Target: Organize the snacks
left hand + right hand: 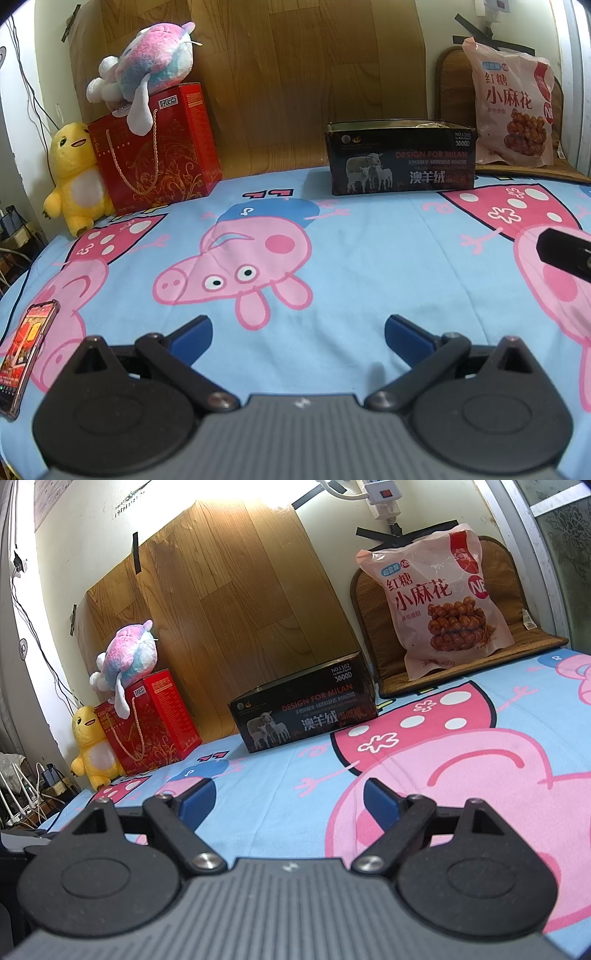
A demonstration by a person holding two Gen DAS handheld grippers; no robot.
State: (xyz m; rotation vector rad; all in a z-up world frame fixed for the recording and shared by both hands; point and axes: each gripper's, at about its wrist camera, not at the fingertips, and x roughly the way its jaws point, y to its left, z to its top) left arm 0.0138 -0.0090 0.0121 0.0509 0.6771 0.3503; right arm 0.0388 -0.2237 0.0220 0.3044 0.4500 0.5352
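left tongs (pixel 298 338), right tongs (pixel 289 802) wide, empty | black box (pixel 400 158) ahead | phone (pixel 26 352) left

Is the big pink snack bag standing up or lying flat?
Standing up. The pink snack bag leans upright against the brown cushion.

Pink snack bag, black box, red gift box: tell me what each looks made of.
Pink snack bag: thin plastic film, glossy, judging by its creases and sheen. Black box: printed cardboard most likely, with straight edges and a slightly shiny face, open at the top. Red gift box: glossy printed card, with a twisted cord handle that looks like rope.
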